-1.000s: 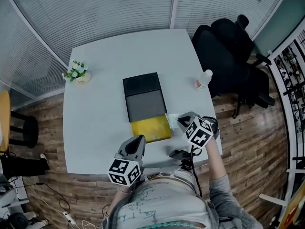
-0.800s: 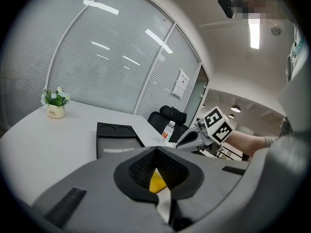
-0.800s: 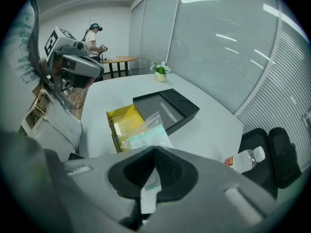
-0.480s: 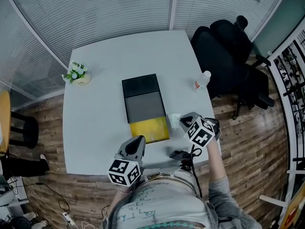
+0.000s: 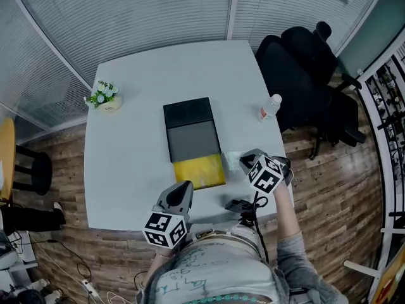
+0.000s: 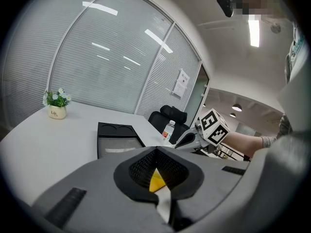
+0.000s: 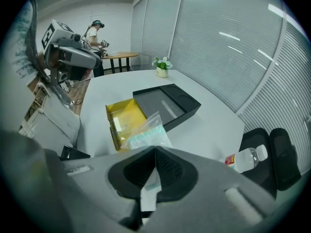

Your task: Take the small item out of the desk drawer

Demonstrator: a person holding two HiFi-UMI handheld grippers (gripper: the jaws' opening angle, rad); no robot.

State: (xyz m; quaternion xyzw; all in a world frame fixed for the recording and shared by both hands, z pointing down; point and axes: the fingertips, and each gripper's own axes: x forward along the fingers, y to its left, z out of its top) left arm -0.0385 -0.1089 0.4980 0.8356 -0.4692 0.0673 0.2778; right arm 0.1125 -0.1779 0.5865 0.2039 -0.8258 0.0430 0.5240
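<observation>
Yellow shallow drawer (image 5: 199,171), head view: pulled out of the low black desk organiser box (image 5: 190,128) toward the near edge of the pale grey table (image 5: 126,157). Find the small item, a clear plastic bag with pale green contents (image 5: 230,158), just right of the drawer and outside it, at the tips of the right gripper (image 5: 242,161). Find the left gripper (image 5: 186,186) near the front edge, apart from the drawer.

Left gripper view: jaws pressed together, nothing between them.

Right gripper view: jaws pinched on one edge of the bag, most of the film fanning out beyond the tips. Contact with the tabletop not determinable.

Treat slippage as the likely fault: thin slick film, narrow bite, contents pulling on it. Avoid a low swing past the drawer wall, a probable snag point.

Surface smooth, mostly bare: small potted white-flowered plant (image 5: 102,97) at the far left corner, clear water bottle (image 5: 270,106) at the right edge. Slatted blinds (image 5: 158,11) beyond, black office chair (image 5: 310,75) at right, wood-plank floor (image 5: 329,182).
</observation>
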